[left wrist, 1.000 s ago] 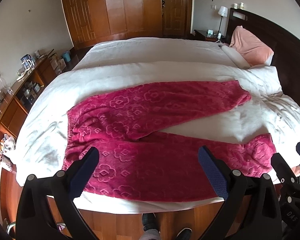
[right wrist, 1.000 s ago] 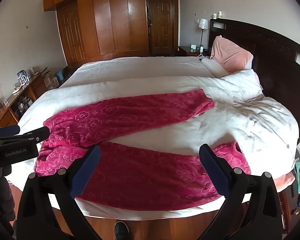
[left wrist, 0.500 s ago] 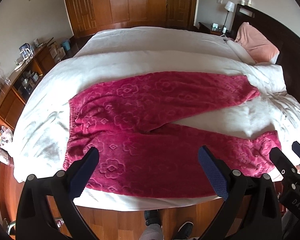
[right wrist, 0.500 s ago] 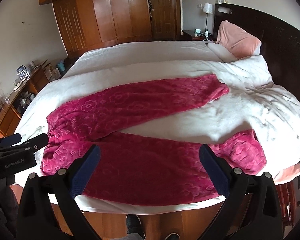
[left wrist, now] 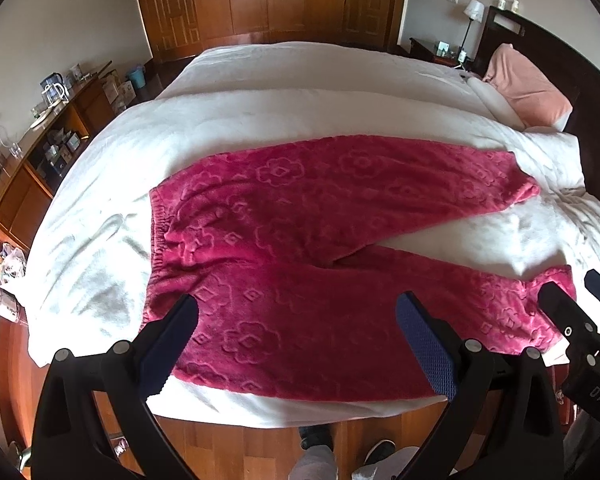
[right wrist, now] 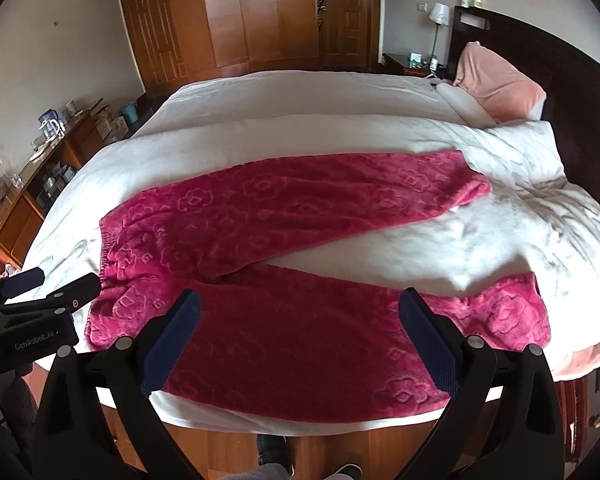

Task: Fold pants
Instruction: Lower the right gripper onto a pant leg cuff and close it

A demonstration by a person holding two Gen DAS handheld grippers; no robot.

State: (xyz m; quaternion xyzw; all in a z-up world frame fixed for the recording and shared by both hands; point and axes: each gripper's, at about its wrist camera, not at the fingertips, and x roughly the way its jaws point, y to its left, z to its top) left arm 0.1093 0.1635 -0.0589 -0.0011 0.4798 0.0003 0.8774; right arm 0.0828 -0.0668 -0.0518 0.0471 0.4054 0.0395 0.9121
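Magenta fleece pants (left wrist: pixel 300 232) with a raised flower pattern lie flat on the white bed (left wrist: pixel 300 92), waistband to the left, the two legs spread in a V toward the right. My left gripper (left wrist: pixel 298 310) hovers open above the near leg by the waistband side, holding nothing. In the right wrist view the pants (right wrist: pixel 300 236) fill the middle, and my right gripper (right wrist: pixel 298 306) stands open above the near leg, empty. The right gripper (left wrist: pixel 572 312) shows near the near leg's cuff; the left gripper (right wrist: pixel 48 292) shows by the waistband.
A pink pillow (left wrist: pixel 528 88) and dark headboard (right wrist: pixel 580 80) are at the right. A wooden sideboard (left wrist: pixel 40 152) with a kettle and clutter lines the left wall. Wardrobe doors (right wrist: pixel 260 12) stand behind. A person's feet (left wrist: pixel 320 440) are on the wood floor at the bed's near edge.
Both grippers have moved forward and tipped down over the bed, so the pants appear larger and closer. Both stay open and empty; the pants have not moved.
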